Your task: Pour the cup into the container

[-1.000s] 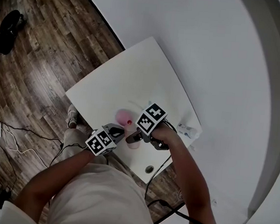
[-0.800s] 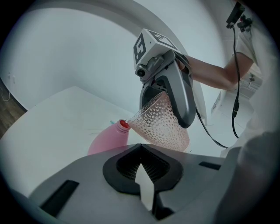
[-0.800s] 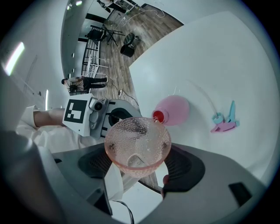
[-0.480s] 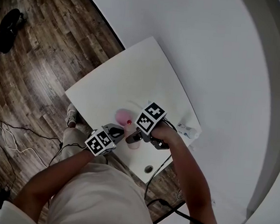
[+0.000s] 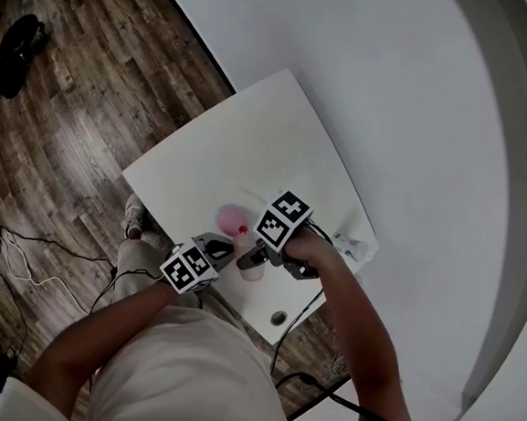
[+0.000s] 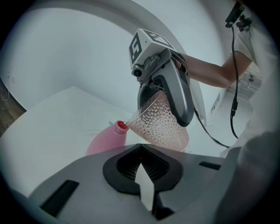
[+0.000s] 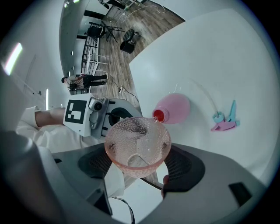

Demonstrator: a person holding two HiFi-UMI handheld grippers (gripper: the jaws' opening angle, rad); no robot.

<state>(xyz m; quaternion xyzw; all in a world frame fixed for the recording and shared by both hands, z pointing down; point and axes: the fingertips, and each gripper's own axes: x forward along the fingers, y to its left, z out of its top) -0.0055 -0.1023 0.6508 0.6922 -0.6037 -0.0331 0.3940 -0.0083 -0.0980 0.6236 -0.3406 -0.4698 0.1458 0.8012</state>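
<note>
A pink bottle-shaped container [image 5: 232,217] with a red neck [image 6: 121,127] lies on the white table [image 5: 251,140]. My right gripper [image 5: 252,254] is shut on a clear pink dimpled cup [image 7: 138,146]. The cup [image 6: 159,124] is tilted with its rim at the container's red mouth [image 7: 158,116]. A little clear liquid sits low in the cup. My left gripper [image 6: 142,168] hangs just in front of the container [image 6: 107,139], jaws together, nothing between them. In the head view it [image 5: 224,247] is at the table's near edge, left of the cup.
Blue and pink clips [image 7: 225,119] lie on the table beyond the container [image 7: 173,108]. A small white object [image 5: 352,248] sits at the table's right edge, with a round hole [image 5: 278,318] near the front corner. Cables [image 5: 20,266] trail on the wood floor. A person [image 7: 83,81] stands far off.
</note>
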